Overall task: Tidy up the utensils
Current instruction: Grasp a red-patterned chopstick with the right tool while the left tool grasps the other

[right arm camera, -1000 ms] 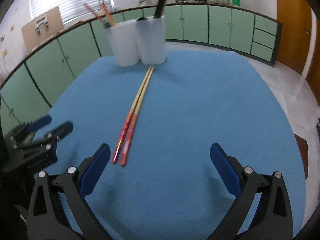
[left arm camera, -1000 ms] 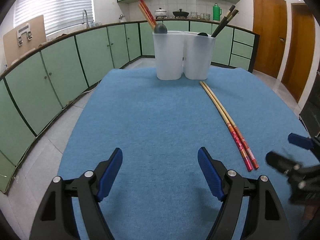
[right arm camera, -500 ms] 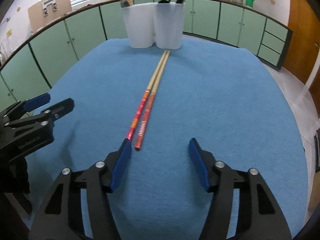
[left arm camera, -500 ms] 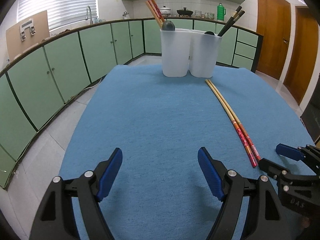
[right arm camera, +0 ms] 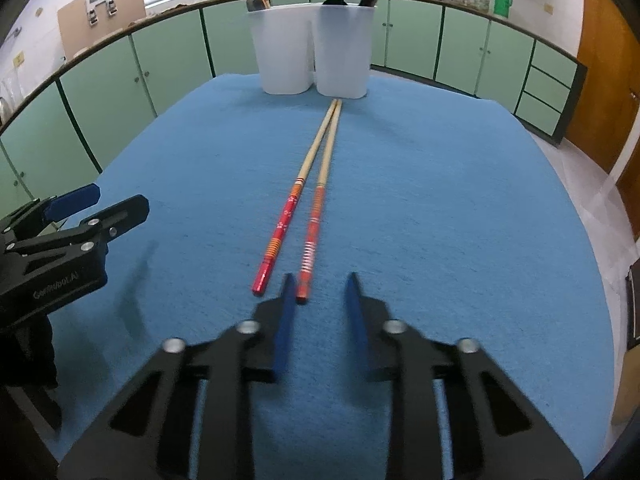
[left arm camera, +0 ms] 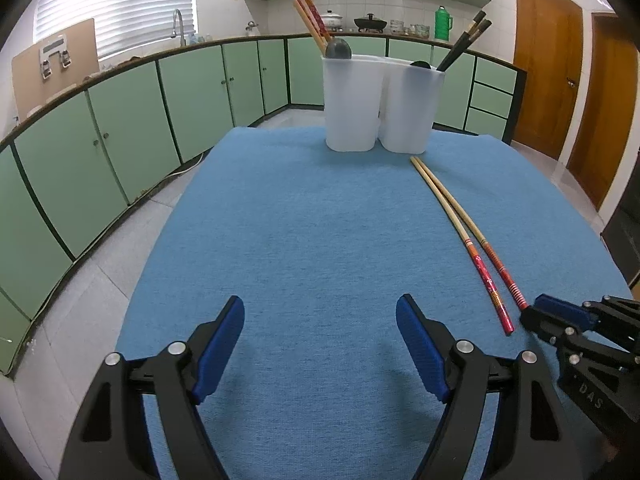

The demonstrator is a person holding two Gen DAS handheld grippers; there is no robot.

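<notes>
Two long chopsticks (right arm camera: 316, 196) with red patterned ends lie side by side on the blue cloth (right arm camera: 440, 200), tips pointing at a white two-cup holder (right arm camera: 316, 60). They also show in the left wrist view (left arm camera: 464, 232). The holder (left arm camera: 382, 104) holds red chopsticks and a dark spoon in one cup, black chopsticks in the other. My right gripper (right arm camera: 318, 304) is partly closed, with its jaws just at the red end of the right-hand chopstick, not gripping it. My left gripper (left arm camera: 320, 344) is open and empty over the cloth.
The cloth-covered table is ringed by green kitchen cabinets (left arm camera: 120, 128) and a counter. Brown doors (left arm camera: 544, 60) stand at the right. The left gripper's body shows at the left of the right wrist view (right arm camera: 68, 236).
My right gripper has moved forward and left to the red ends of the chopsticks, and its jaws have narrowed a lot. My left gripper has barely moved.
</notes>
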